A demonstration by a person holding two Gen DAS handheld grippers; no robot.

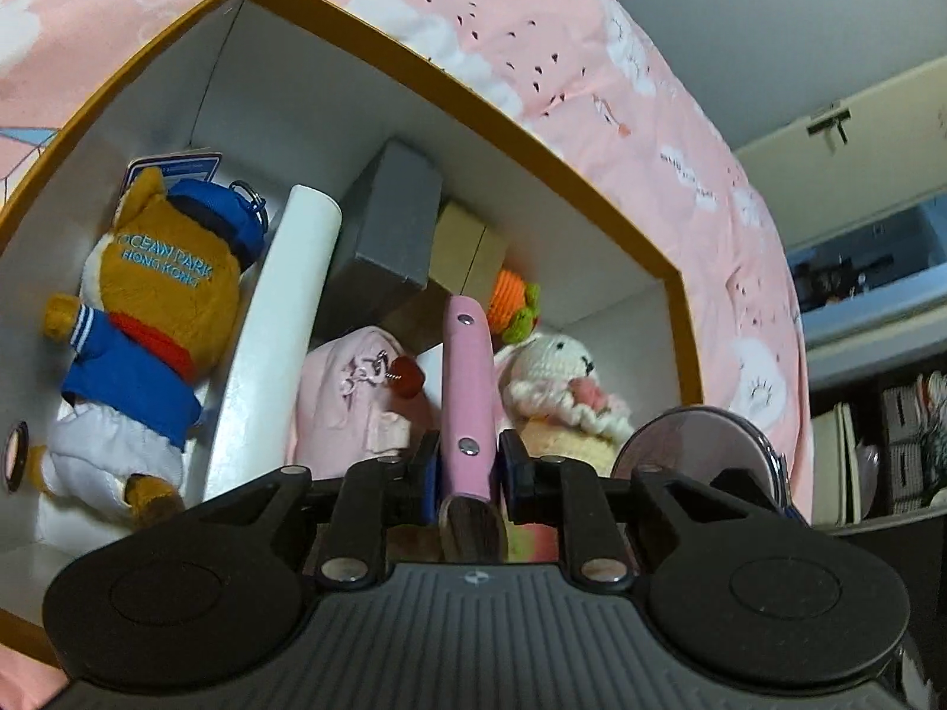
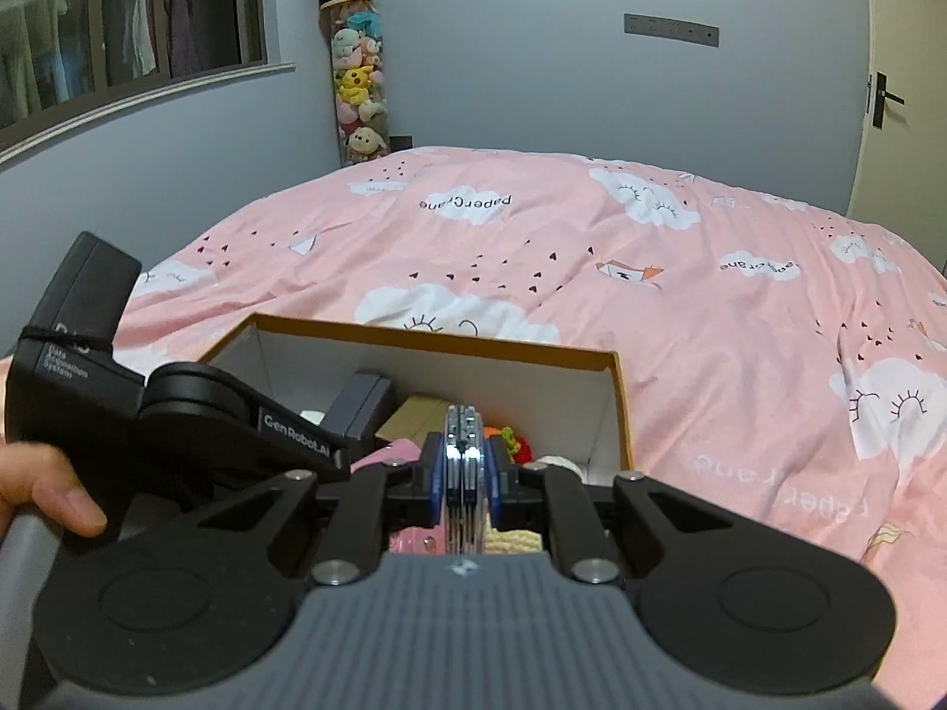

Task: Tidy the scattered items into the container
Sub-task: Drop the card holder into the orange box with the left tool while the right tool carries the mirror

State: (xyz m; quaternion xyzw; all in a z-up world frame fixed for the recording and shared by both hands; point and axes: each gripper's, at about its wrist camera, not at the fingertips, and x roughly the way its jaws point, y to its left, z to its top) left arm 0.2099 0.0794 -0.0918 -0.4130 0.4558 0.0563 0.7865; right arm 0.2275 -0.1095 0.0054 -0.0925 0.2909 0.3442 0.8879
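Note:
An open box with an orange rim [image 1: 473,100] [image 2: 438,343] lies on a pink bedspread [image 2: 651,296]. It holds a brown plush bear [image 1: 154,290], a white tube [image 1: 278,319], a grey box [image 1: 390,225], a pink pouch [image 1: 349,390] and a crochet bunny [image 1: 562,367]. My left gripper [image 1: 467,467] hangs over the box, open, with a pink riveted handle [image 1: 467,367] between its pads and a slim gap beside it. The right gripper [image 2: 467,467] is shut on a round silver disc [image 2: 464,444] [image 1: 692,444], like a compact mirror, above the box's near right corner.
A hand [image 2: 47,497] holds the left gripper's body [image 2: 177,414] at the left of the right wrist view. A tall clear tube of plush toys [image 2: 358,77] stands at the far wall. Shelves [image 1: 888,444] stand beyond the bed's edge.

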